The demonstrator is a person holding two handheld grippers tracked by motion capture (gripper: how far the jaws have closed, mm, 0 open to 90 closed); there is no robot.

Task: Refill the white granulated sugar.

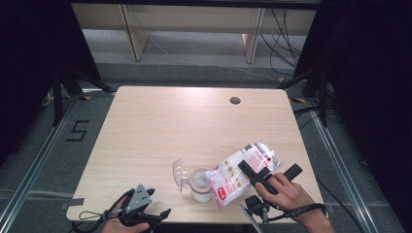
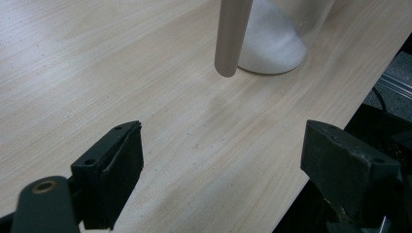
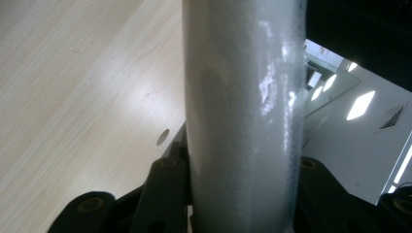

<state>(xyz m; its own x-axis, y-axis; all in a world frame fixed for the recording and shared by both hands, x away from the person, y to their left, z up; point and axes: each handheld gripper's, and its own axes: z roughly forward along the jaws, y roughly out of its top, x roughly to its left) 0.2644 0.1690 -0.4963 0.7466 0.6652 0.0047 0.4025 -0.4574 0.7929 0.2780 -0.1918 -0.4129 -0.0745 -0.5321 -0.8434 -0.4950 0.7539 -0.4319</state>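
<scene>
The left gripper (image 1: pixel 163 213) was seen at the near left edge of the table (image 1: pixel 160 121), held in a hand (image 1: pixel 121 225), with its jaws spread wide and nothing between them; bare tabletop lay under them in the left gripper view. The right gripper (image 1: pixel 252 172) was held by the right hand (image 1: pixel 286 191) near the front right of the table, its jaws clenched on a bag (image 1: pixel 243 172) of white grains with red print. The bag was tilted, its lower end over the mouth of a clear jar (image 1: pixel 200 184). The jar stood upright on the table just left of the bag, partly filled with white grains, its hinged lid (image 1: pixel 180 173) open to the left. A round hole (image 1: pixel 235 100) was noted at the far side of the table, well apart.
</scene>
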